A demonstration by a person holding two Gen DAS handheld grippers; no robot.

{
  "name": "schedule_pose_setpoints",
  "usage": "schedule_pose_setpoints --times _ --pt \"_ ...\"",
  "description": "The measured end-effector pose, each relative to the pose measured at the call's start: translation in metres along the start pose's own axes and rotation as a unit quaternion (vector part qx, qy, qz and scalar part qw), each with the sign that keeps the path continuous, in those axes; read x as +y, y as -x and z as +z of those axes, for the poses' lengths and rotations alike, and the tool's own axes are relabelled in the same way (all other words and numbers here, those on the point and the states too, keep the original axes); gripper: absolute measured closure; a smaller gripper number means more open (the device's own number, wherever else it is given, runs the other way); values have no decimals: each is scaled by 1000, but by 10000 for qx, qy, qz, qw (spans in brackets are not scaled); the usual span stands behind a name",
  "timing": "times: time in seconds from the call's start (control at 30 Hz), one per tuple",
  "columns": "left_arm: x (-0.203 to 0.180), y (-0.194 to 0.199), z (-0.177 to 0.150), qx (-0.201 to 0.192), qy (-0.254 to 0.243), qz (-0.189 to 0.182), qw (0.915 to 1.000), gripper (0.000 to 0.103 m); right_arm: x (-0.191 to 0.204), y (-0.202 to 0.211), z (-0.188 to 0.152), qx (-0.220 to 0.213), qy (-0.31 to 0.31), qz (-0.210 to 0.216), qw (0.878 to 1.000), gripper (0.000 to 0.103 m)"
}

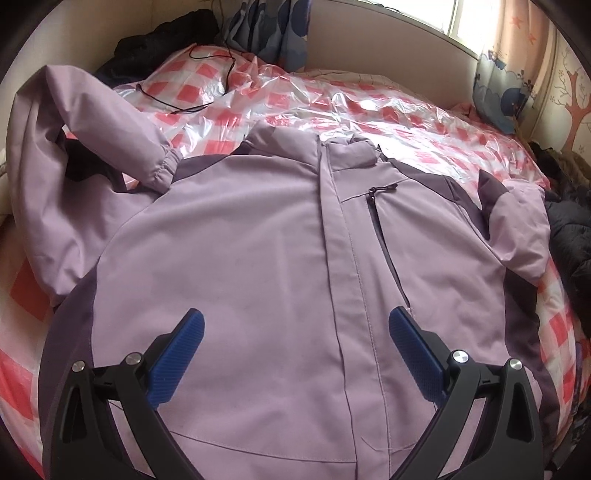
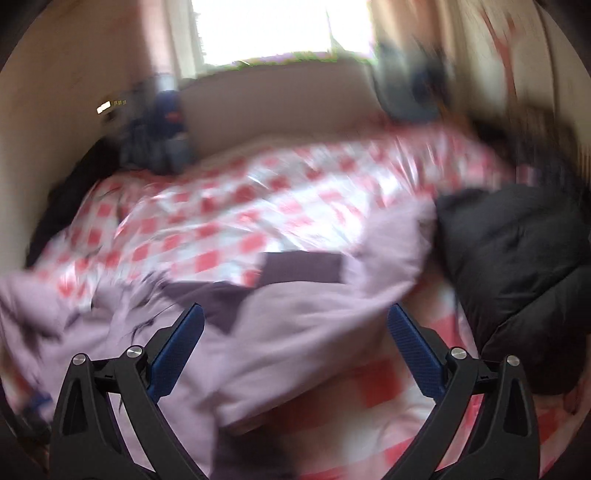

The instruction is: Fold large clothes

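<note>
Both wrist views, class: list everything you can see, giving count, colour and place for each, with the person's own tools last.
jacket: one, lilac with darker purple panels, spread front-up on the bed, one sleeve bent over near its shoulder
plastic sheet: one, pink-and-white checked, covering the bed
cord: one, black, on the sheet at the far end
black coat: one, bunched beside the jacket
dark clothes: one pile, far corner
curtains: two seen, blue-patterned, against the far wall
window: one, bright, above the bed
left claw: black with blue pads, open over the jacket front
right claw: same, open over the blurred jacket edge
</note>
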State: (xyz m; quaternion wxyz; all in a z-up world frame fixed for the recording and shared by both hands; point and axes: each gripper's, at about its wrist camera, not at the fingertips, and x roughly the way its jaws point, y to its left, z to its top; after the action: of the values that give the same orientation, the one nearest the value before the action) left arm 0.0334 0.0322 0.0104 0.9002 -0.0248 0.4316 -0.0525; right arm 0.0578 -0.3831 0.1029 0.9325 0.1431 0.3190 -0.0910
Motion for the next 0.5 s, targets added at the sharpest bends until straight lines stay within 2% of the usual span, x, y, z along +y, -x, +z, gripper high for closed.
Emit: schedule_pose_setpoints --times 0.07,0.17,0.2,0.4,0.47,0.5 --pt "3 -3 2 51 85 -86 9999 7 -59 -38 21 478 -814 -114 9955 7" --pt "9 -8 4 145 294 -240 9992 7 -101 -81 41 739 -1090 -427 9904 7" --pt "10 -9 4 162 331 -272 9990 7 -109 -99 50 821 -1085 -578 9890 7" --pt "9 -17 4 221 346 -232 9989 7 -132 -178 80 1119 -1297 -875 9813 7" --pt "8 -20 4 241 329 -219 9989 7 -139 -196 84 1172 -1346 -649 9818 8" --pt "7 -21 5 249 320 -207 9990 7 -139 -202 85 1205 -1361 -523 9819 22"
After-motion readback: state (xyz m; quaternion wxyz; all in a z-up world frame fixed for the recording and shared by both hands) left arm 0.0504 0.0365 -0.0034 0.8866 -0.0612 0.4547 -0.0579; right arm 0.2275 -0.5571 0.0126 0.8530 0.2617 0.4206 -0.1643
